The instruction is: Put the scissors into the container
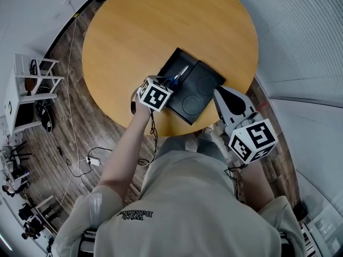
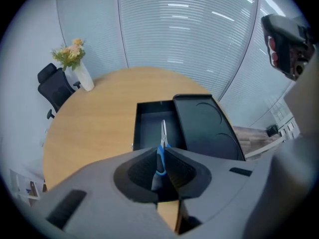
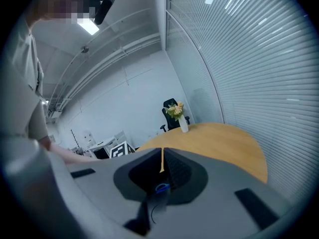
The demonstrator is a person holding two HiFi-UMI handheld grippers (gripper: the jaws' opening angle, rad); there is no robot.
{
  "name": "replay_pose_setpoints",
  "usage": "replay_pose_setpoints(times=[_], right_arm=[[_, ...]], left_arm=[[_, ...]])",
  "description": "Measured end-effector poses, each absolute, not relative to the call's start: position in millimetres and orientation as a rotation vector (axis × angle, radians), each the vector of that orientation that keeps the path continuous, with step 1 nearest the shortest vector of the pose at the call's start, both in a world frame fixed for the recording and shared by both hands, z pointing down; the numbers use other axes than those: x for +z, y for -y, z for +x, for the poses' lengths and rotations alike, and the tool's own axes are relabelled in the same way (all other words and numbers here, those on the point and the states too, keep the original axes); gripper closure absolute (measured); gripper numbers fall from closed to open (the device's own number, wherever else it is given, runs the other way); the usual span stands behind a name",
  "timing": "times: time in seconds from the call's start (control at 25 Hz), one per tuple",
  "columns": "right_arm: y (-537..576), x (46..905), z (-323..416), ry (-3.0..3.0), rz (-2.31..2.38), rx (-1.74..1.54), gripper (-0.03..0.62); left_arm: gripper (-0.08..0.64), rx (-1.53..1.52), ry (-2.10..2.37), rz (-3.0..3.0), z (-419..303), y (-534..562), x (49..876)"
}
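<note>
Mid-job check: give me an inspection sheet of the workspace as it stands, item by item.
Surface: round wooden table.
Job's things: scissors held by the blue handle, blades over the open black container; lid lies beside it.
Clutter: vase of flowers at the far edge.
Grippers: left gripper shut on the scissors; right gripper jaws together, empty.
Cables: white cable and power strip on the floor.
Surroundings: office chair, window blinds.

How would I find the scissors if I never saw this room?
Find the round wooden table, then the open black box near its edge. The scissors hang over it, pinched in the left gripper: blue handles and shiny blades against the all-black box.
</note>
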State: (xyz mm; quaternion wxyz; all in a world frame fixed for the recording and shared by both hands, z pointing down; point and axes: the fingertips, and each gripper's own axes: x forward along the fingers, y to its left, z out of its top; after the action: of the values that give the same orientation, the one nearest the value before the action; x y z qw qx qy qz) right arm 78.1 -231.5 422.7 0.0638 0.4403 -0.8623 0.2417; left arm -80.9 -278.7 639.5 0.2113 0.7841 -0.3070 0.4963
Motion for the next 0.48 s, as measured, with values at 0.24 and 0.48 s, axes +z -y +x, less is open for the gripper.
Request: replay_pose_setpoints(times=[0.24, 0.48], right_arm=[[234, 399, 73, 2.640, 1.363, 0.656, 0.558], [233, 360, 64, 2.725, 1.372, 0.593, 0.558]], left_arm=[[0.506, 1.220, 0.971, 2.312, -83, 288, 577], [0.514, 1.119, 1.137, 2.518, -84, 289, 492]])
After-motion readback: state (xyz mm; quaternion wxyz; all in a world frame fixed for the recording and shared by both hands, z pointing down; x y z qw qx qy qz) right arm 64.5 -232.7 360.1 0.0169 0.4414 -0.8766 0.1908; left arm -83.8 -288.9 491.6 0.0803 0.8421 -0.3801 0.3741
